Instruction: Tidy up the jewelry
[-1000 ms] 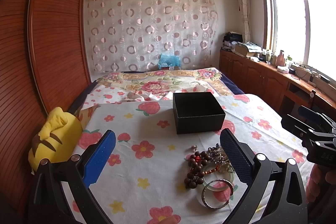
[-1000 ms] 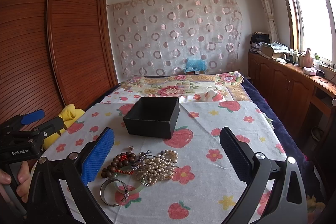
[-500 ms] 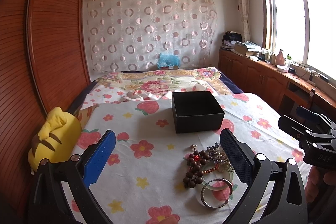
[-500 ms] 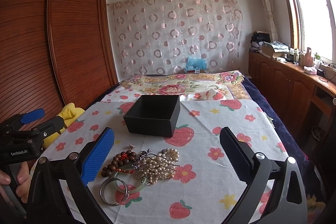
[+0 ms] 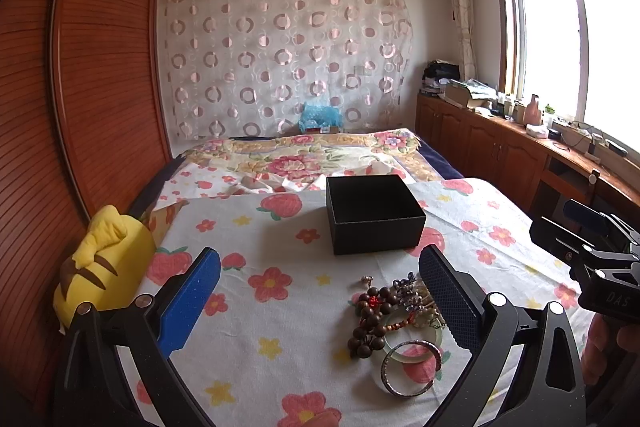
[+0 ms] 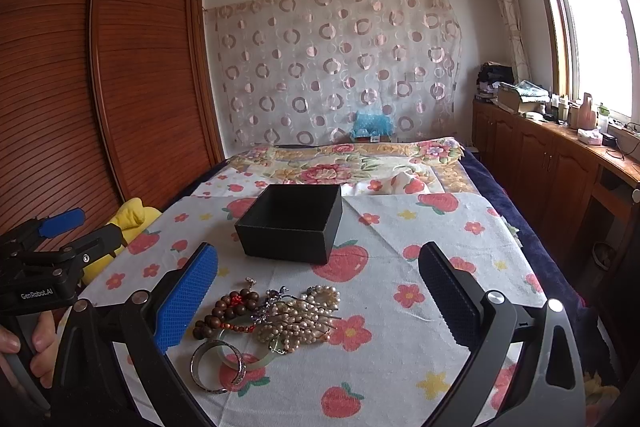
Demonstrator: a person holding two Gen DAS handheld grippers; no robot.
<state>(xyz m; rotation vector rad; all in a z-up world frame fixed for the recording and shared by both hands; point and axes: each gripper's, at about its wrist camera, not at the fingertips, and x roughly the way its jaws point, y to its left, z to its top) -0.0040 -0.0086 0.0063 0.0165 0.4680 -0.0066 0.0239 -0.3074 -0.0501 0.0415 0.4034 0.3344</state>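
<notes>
Both tongs are spread wide and hold nothing. The left gripper (image 5: 320, 291) hangs above the cloth (image 5: 280, 323), its right finger just over the edge of the jewelry (image 5: 394, 315) without clearly touching it. The right gripper (image 6: 318, 291) hovers over the same heap, fingers on either side of it and clear of it.

The jewelry lies in one tangle on the flowered cloth: a dark wooden bead string (image 6: 224, 311), a mass of pearls (image 6: 298, 319), a pale green bangle (image 6: 244, 357) and a silver bangle (image 6: 212, 367) overlapping at the near side. Just beyond the heap stands an open black box (image 6: 294, 227), with nothing visible inside.

The cloth covers a bed with a floral quilt (image 6: 340, 165) farther back. A yellow plush (image 5: 96, 267) sits by the wooden wardrobe (image 5: 80, 67) on the left. A circle-patterned curtain (image 6: 336, 67) hangs behind, with a bright window (image 6: 592, 27) at right.
</notes>
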